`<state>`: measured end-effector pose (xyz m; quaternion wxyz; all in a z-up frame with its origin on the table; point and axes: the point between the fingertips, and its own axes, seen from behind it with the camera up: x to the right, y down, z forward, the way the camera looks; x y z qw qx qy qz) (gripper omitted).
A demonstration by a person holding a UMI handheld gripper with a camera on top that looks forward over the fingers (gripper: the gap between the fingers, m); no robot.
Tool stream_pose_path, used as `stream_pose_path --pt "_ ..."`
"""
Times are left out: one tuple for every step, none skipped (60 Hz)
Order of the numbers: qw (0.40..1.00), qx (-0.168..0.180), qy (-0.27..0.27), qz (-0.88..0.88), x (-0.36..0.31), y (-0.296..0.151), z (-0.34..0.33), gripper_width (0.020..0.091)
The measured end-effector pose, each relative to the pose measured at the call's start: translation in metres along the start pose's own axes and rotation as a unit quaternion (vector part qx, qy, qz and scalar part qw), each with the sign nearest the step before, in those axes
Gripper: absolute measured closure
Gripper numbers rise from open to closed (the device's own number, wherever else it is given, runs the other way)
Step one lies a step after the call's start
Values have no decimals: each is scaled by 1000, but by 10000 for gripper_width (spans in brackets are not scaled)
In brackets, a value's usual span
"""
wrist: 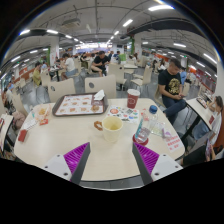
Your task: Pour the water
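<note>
Gripper (111,158) open, held nothing, at frame bottom. Yellow cup (111,126) stood mid-frame, ahead of fingers. Red cup (133,97) upper right, tray (79,105) upper left.

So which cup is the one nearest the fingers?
On the round table, look just ahead of the open gripper, this side of the brown tray. The yellow cup stands there; the red cup is taller and farther back.

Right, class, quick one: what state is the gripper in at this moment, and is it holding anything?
Gripper: open and empty; the yellow cup stands on the table just ahead of the fingers, untouched.
</note>
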<state>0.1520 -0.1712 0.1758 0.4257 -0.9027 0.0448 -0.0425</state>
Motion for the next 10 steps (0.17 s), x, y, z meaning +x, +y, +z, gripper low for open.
stream_pose_path --pt "1000 -1 -1 -2 0 0 0 253" --pt "1000 -1 -1 -5 0 0 0 254" --pt "1000 -2 -1 -7 0 0 0 254" --pt "1000 -2 -1 -8 0 0 0 250" --pt "1000 -2 0 -9 1 1 1 248" --pt "1000 -1 1 -12 2 1 0 250" --pt "1000 0 3 -14 3 1 0 252" --pt "1000 0 4 -15 3 1 -1 250" --pt "1000 0 3 -14 3 1 -1 248" --pt "1000 -2 1 -12 3 1 -1 252"
